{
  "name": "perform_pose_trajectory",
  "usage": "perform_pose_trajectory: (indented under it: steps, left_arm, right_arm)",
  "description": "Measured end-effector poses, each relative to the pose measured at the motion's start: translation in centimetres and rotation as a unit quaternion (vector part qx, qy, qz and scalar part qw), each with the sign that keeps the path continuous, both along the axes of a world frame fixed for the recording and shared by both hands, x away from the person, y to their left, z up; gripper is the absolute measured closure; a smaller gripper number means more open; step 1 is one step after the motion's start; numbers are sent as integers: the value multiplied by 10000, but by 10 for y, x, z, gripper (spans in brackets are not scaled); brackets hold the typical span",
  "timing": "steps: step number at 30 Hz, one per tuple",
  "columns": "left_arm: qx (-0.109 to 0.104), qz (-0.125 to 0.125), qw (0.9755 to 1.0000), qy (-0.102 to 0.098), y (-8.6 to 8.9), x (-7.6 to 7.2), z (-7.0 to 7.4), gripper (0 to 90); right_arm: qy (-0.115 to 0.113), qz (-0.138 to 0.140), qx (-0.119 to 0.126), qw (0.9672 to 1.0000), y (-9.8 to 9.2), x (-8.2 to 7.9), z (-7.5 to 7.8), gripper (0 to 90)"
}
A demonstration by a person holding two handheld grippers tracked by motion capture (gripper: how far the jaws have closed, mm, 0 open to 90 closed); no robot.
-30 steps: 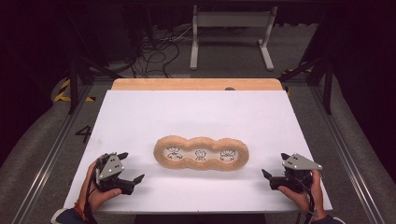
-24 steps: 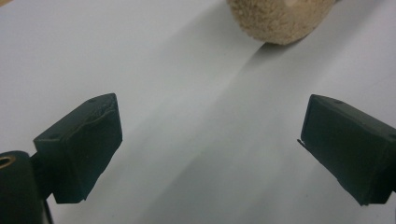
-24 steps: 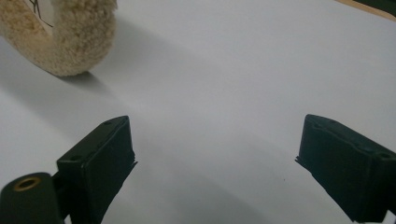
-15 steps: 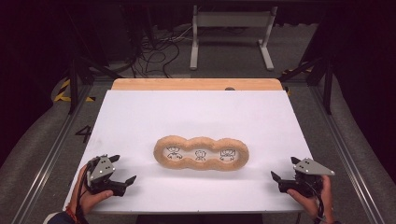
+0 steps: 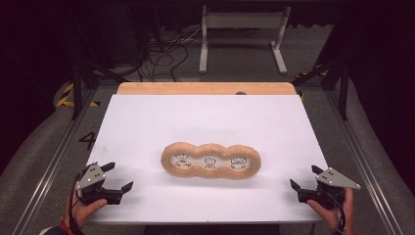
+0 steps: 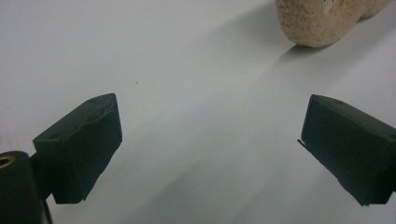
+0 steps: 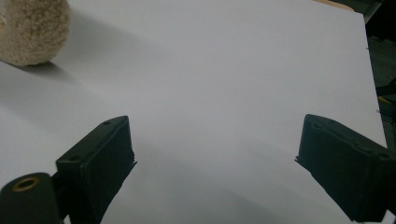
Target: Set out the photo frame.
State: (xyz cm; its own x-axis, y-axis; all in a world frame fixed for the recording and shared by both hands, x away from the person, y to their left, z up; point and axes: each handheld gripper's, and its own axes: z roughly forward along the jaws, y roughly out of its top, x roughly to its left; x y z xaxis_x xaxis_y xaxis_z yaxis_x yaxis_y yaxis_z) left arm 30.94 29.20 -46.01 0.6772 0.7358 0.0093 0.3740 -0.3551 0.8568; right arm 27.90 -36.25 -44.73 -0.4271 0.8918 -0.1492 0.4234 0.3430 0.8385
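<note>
Nearest, the left gripper (image 5: 116,177) and right gripper (image 5: 304,177) sit at the near corners of the white table (image 5: 205,117), both spread wide and holding nothing. Farther in, between them and well apart from each, lies a fuzzy tan three-ring frame (image 5: 211,160), flat at the table's middle. Judging by this, the approach has not begun; next, each gripper needs to reach inward toward an end lobe.
</note>
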Motion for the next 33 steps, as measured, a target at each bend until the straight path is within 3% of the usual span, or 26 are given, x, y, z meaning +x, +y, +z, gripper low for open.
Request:
perform_pose_trajectory:
  steps: [3,16,26,33]
  left_arm:
    - [-44,17,10000,-6,0,-1,1,58]
    - [172,-84,9998,-81,-6,-3,1,57]
    - [330,-174,9993,-9,-11,-1,-2,57]
    - [323,-180,9993,-10,-12,0,-3,57]
  right_arm:
    - [2,6,-35,10000,1,0,-1,100]
    - [36,24,-64,10000,4,2,-1,100]
    - [93,35,-58,9999,2,3,-3,98]
    - [98,30,-63,9999,2,3,-3,95]
